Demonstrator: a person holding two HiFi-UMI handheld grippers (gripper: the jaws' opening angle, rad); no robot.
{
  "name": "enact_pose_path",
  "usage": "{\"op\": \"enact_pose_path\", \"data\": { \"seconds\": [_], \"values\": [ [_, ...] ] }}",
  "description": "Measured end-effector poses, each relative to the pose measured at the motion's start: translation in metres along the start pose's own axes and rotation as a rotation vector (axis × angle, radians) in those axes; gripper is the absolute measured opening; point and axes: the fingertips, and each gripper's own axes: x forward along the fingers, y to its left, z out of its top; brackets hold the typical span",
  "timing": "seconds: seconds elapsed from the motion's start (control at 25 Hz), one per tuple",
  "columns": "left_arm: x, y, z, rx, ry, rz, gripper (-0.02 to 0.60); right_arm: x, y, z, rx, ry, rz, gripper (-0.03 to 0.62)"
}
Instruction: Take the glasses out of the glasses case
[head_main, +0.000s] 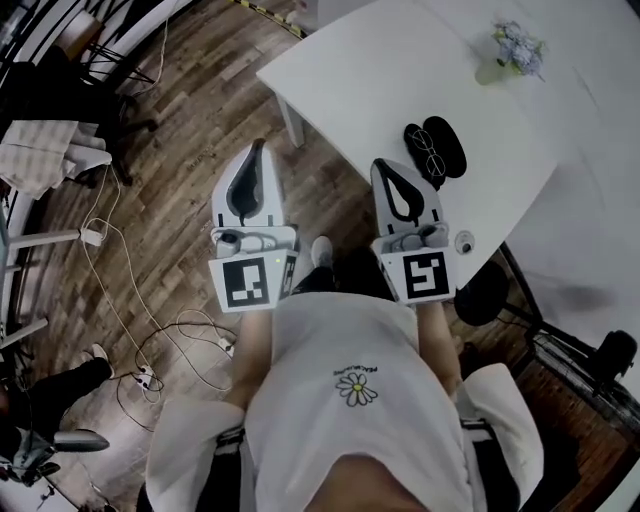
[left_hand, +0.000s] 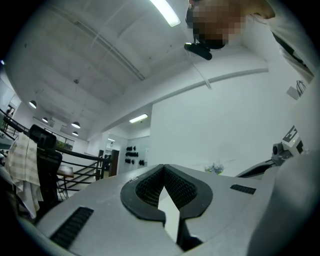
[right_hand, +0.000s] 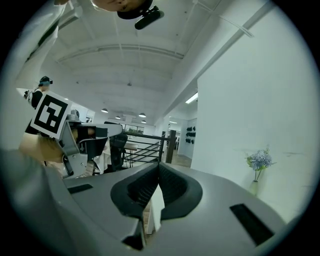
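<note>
A black glasses case lies open on the white table, near its front edge. Thin-framed glasses rest in it. Both grippers are held in front of the table, over the wooden floor, and touch nothing. My right gripper is shut and empty, its tip just left of the case. My left gripper is shut and empty too, further left beside the table leg. Neither gripper view shows the case: in the left gripper view the jaws meet, as they do in the right gripper view.
A small vase of pale flowers stands at the table's far side and shows in the right gripper view. A small round object sits at the table edge. A dark stool stands under it. Cables cross the floor at left.
</note>
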Motion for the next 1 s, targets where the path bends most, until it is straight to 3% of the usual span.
{"op": "enact_pose_path", "data": {
  "seconds": [0.44,0.64,1.0],
  "values": [
    [0.052,-0.018,-0.017,0.011,0.039,-0.033,0.017,0.035,-0.039,-0.013,0.057,0.006,0.017,0.009],
    [0.087,-0.046,-0.016,0.012,0.006,-0.054,0.017,0.038,-0.067,-0.019,0.101,-0.009,0.014,0.009],
    [0.142,-0.111,-0.025,-0.047,-0.001,-0.178,0.017,0.036,-0.122,-0.021,0.116,-0.022,-0.074,0.009]
  ]
}}
